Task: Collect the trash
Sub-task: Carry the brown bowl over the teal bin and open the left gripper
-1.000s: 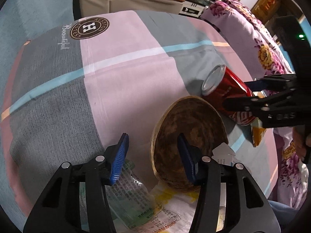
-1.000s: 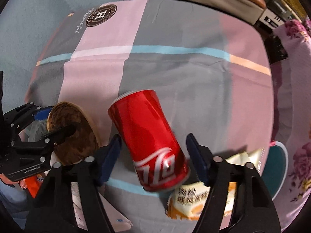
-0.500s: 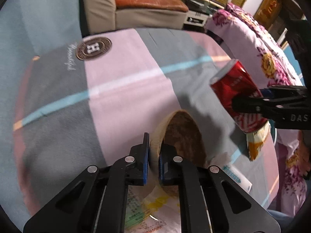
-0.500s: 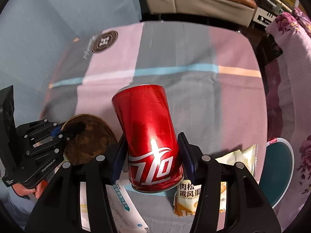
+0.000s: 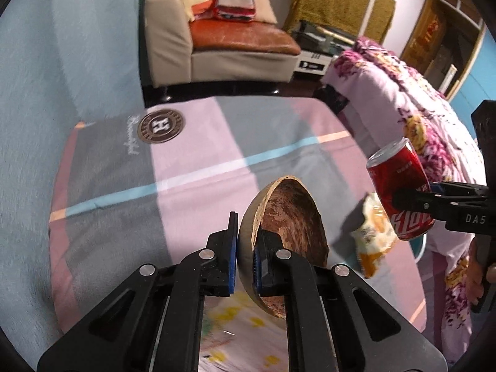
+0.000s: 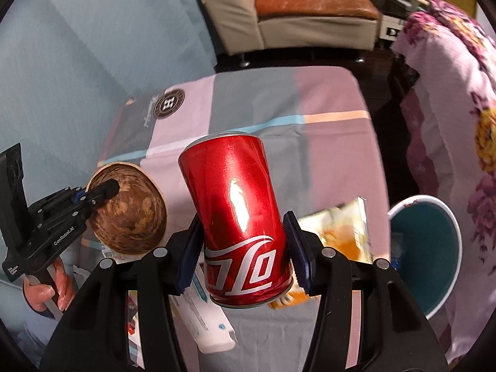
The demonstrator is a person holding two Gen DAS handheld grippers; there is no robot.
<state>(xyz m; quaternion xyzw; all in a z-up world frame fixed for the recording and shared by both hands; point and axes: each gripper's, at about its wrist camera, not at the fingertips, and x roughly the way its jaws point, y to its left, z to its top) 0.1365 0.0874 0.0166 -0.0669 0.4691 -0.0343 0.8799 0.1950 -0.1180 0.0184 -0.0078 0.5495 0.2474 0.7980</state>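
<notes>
A brown coconut-shell half (image 5: 294,223) hangs above the checked tablecloth (image 5: 201,155), with my left gripper (image 5: 247,229) shut on its rim. In the right wrist view the same shell (image 6: 133,217) and left gripper (image 6: 102,190) sit at the left. A red cola can (image 6: 238,204) is tilted and lifted off the table, pinched across its lower body by my right gripper (image 6: 241,223). The left wrist view shows the can (image 5: 400,186) at the right edge. A yellow snack wrapper (image 6: 341,235) lies on the cloth behind the can.
A teal bin with a white rim (image 6: 434,248) stands at the table's right side. A white tube package (image 6: 201,319) and a printed plastic wrapper (image 5: 241,325) lie near the front edge. A sofa (image 5: 232,46) and a floral bedspread (image 5: 403,108) lie beyond the table.
My left jaws closed on the shell's rim and lifted it off the table. My right jaws closed on the can and raised it, tilting it more upright.
</notes>
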